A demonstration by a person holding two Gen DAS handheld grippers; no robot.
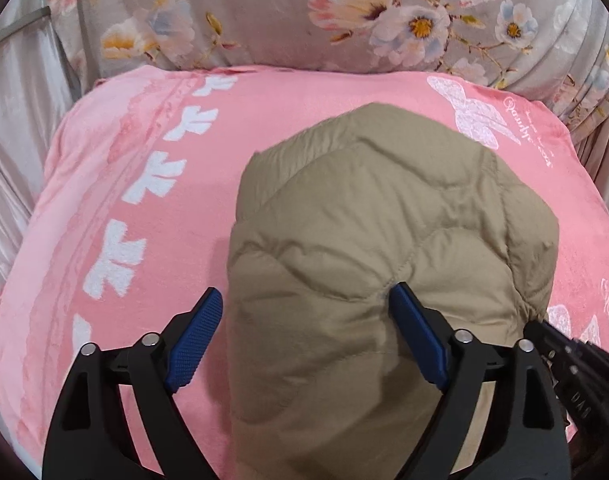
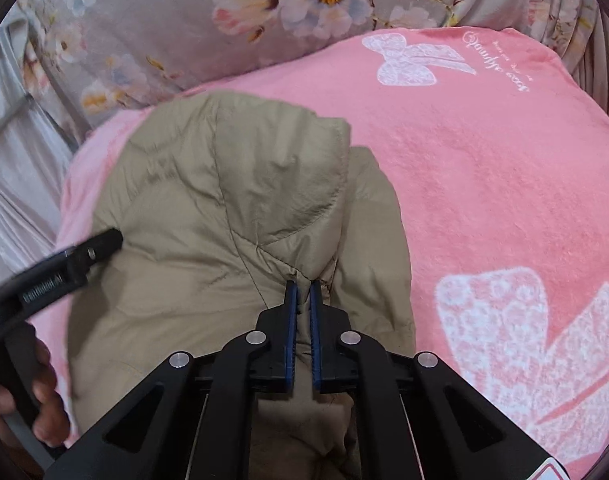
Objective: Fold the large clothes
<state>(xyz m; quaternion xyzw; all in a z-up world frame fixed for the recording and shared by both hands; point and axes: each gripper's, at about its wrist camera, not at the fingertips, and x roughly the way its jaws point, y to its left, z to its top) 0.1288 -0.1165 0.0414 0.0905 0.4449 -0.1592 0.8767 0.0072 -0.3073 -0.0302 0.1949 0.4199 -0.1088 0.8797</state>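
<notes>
Jacket: your tan quilted jacket (image 1: 384, 248) lies bunched on the pink blanket (image 1: 124, 160).
Left tongs (image 1: 306, 336): spread apart over the jacket.
Right tongs (image 2: 303, 292): clamped on the jacket's fold.

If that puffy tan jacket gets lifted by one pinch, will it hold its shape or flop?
The tan jacket would probably flop: it already lies folded and creased on the pink blanket. Its quilted puffiness suggests it is light for its bulk. The right gripper pinches only a small bunch, so the smooth-looking fabric might slip.
</notes>
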